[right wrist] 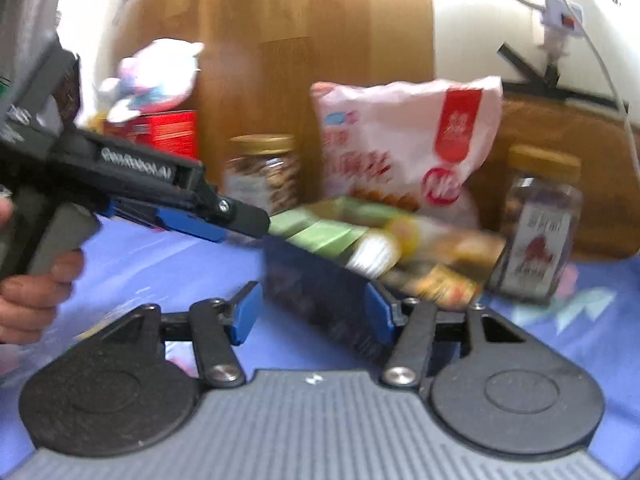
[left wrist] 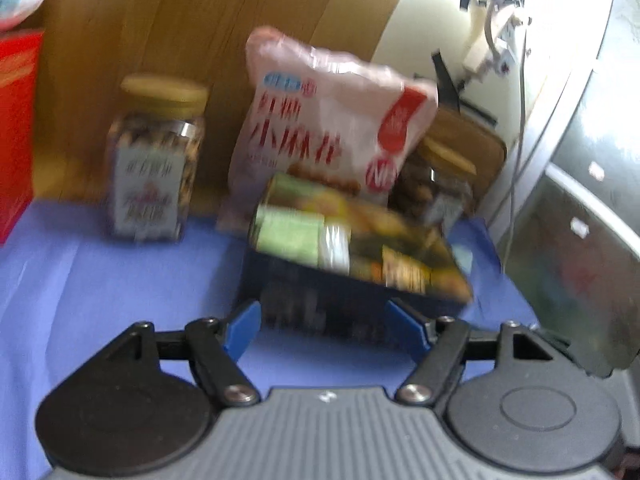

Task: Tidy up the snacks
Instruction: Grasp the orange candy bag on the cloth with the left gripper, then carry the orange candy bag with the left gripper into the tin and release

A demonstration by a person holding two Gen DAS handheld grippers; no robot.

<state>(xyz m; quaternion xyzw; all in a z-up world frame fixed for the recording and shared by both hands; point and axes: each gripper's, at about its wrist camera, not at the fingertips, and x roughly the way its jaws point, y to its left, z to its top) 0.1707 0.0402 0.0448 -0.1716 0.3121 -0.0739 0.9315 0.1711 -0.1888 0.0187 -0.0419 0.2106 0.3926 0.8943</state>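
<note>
1. Blue cloth (left wrist: 100,280) covers the table, lightly creased; wood-grain panel (left wrist: 160,20) stands behind.
2. Flat snack box (left wrist: 356,240), glossy green/yellow print w/ dark sides, lies tilted at centre, just in front of a crinkly pink plastic snack bag (left wrist: 324,120) leaning on the panel.
3. Two clear plastic jars w/ gold lids: left jar (left wrist: 154,160) stands apart from the bag, right jar (right wrist: 538,224) near the box's far end.
4. Left gripper (left wrist: 324,330): blue pads about half open, box edge just ahead, nothing held.
5. Right gripper (right wrist: 316,316): half open; box corner between the pads, right pad close to it; contact unclear (blur).
</note>
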